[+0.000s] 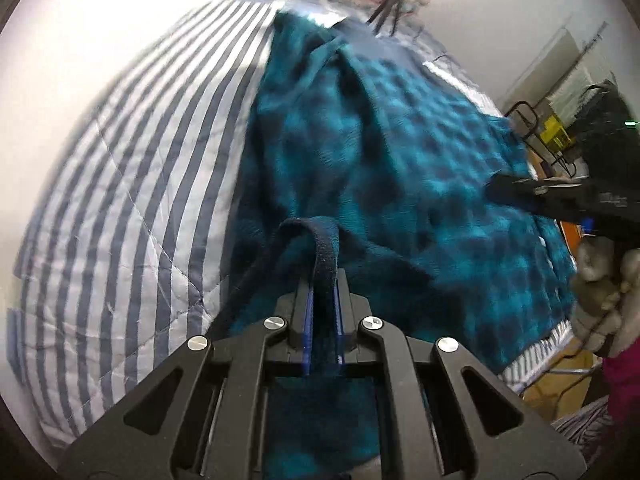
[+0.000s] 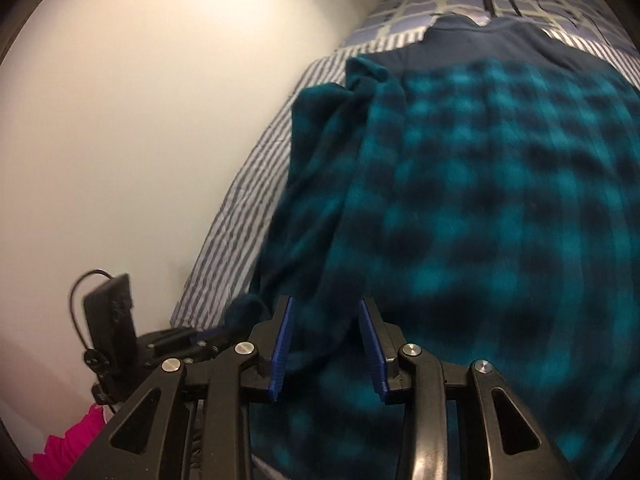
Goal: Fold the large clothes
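A bed with a blue-and-white striped quilt (image 1: 120, 200) ran along a plain white wall (image 2: 140, 120), filling the left half of the left wrist view; a checked pillow (image 2: 420, 12) lay at the top of the right wrist frame, and cluttered shelving (image 1: 560, 128) showed at that view's right edge. Both tools pointed steeply down at the bed. The left gripper (image 1: 323, 304), low centre, was clamped on a dark navy hem loop (image 1: 326, 248) of the teal-and-black plaid fleece garment (image 1: 380, 160). The right gripper (image 2: 326, 344) had its blue pads parted, fabric lying between them but not pinched. The garment sprawled across the quilt, rumpled along its left side, a navy band (image 2: 480, 40) at its far end. A gloved hand (image 1: 600, 280) showed at lower right.
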`<move>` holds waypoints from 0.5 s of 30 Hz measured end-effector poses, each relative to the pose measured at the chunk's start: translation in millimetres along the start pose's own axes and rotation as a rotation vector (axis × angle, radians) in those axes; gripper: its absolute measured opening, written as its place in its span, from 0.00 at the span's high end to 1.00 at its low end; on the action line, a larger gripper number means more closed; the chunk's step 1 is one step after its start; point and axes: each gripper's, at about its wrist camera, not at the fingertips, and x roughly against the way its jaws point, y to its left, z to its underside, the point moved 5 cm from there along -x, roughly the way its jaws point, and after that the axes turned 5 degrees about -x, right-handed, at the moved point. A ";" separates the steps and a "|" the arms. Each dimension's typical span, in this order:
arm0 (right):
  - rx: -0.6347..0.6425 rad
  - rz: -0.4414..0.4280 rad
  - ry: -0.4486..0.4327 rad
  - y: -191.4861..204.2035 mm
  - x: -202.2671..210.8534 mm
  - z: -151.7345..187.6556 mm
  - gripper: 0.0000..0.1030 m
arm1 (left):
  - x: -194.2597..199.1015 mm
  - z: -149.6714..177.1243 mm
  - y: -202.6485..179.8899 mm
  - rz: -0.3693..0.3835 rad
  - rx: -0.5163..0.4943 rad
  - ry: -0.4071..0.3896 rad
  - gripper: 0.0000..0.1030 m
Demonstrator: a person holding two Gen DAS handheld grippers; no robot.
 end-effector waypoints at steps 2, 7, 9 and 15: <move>-0.008 -0.006 0.000 -3.4 1.3 4.4 0.65 | 18.2 3.1 -17.0 0.047 -0.034 -0.023 0.94; -0.010 -0.010 0.024 -3.3 -5.7 14.9 0.65 | 49.3 33.8 -71.8 0.163 -0.184 0.016 0.91; 0.003 -0.005 0.037 -1.8 -8.6 19.1 0.65 | 54.9 46.4 -79.3 0.184 -0.206 0.041 0.74; 0.002 -0.013 0.062 -4.2 -16.7 30.2 0.63 | 76.6 58.3 -64.7 0.178 -0.170 0.033 0.72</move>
